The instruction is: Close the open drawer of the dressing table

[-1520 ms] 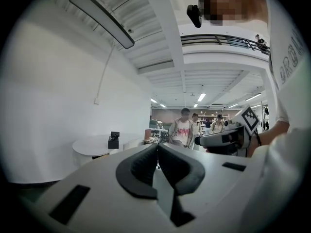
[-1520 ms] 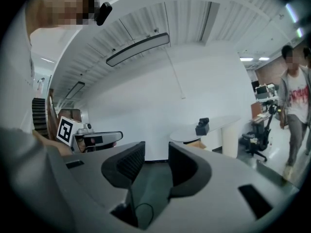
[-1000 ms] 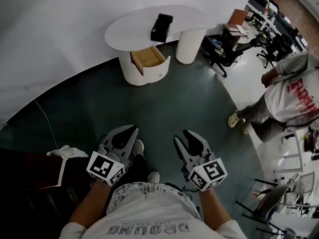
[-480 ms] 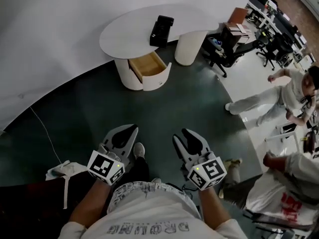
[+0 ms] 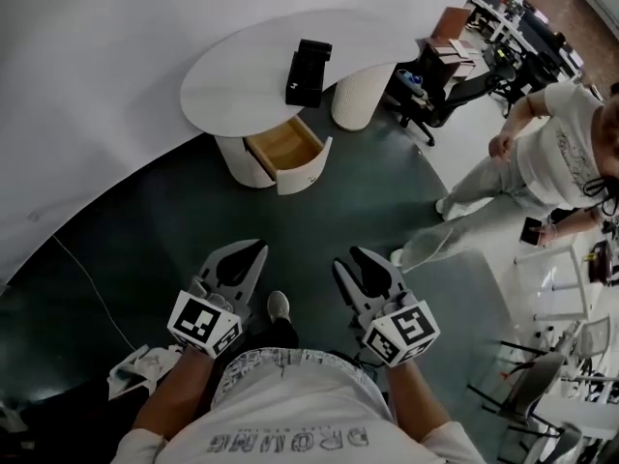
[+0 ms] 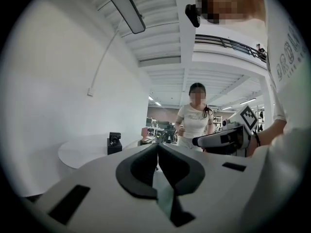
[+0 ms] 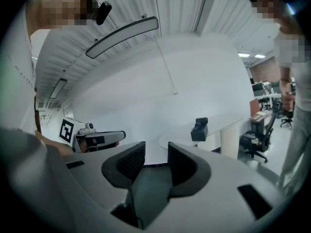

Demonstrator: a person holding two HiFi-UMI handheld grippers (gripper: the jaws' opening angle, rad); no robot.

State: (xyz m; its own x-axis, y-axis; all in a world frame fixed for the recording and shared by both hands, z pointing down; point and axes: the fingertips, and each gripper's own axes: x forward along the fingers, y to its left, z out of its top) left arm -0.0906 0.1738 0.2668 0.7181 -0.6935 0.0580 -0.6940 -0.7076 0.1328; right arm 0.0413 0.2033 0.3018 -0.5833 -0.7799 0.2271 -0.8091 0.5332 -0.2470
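Our left gripper has its fingers clenched tip to tip, with nothing between them. On our right gripper the fingers are released, with a clear gap between them, and it is empty too. Neither gripper touches anything.

We count two grippers, one dressing table on two white supports, one open drawer, one black box on the tabletop and one bystander off to the right. The box may be a small device, but it is too small for us to tell.

The dressing table stands well ahead of us against the curved white wall. Its drawer is pulled out of the left support, with the wooden inside showing.

Only the head view shows the drawer. In both gripper views the gripper bodies cover the table's lower part, so we see just the tabletop and the box. Each gripper view also shows the other gripper alongside it.
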